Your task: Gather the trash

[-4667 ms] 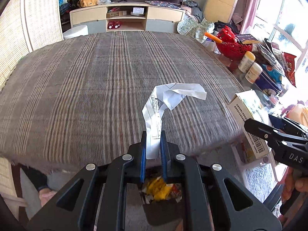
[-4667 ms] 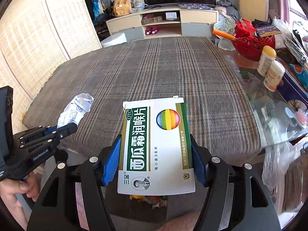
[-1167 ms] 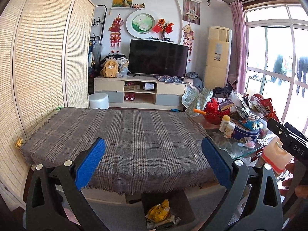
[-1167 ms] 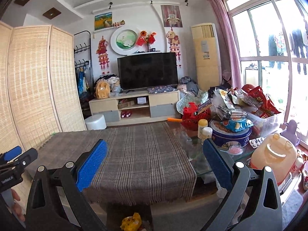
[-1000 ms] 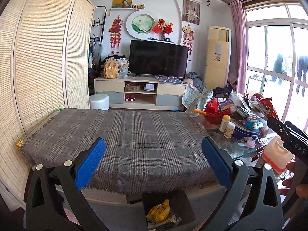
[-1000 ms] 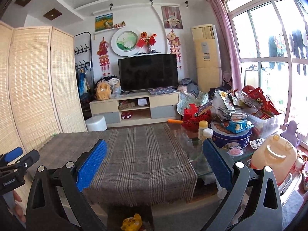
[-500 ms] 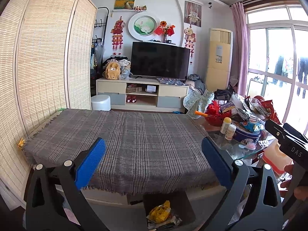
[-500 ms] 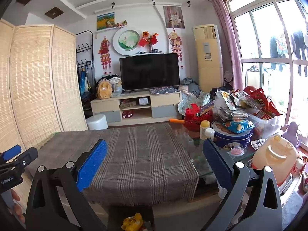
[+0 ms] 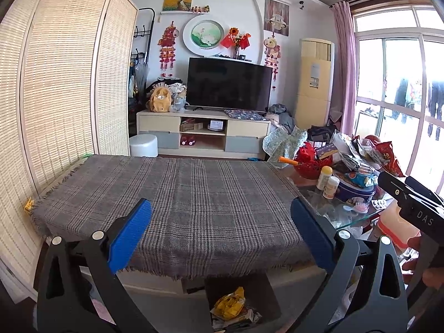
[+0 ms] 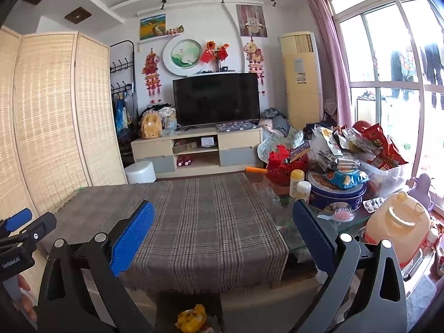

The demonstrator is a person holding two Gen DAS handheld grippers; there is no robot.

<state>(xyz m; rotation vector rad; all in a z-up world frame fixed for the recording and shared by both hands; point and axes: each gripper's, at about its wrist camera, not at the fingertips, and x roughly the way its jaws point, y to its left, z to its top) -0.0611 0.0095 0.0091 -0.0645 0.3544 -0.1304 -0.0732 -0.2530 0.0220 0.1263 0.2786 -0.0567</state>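
Note:
My left gripper is open and empty, held level in front of the table with the plaid cloth. My right gripper is also open and empty, to the right of the left one. A dark bin stands on the floor below the table's front edge and holds yellow wrappers and paper. The yellow wrapper in it also shows in the right wrist view. No trash shows on the cloth. The right gripper shows at the left view's right edge, the left gripper at the right view's left edge.
The glass right end of the table carries a blue tin, two small bottles, a red basket, snack bags and a hairbrush. An orange jug stands at the right. A bamboo screen lines the left.
About 4.7 s ago my left gripper held crumpled paper and my right held a medicine box over the bin; both are now open, empty and drawn back. Over the last second both only drifted slightly.

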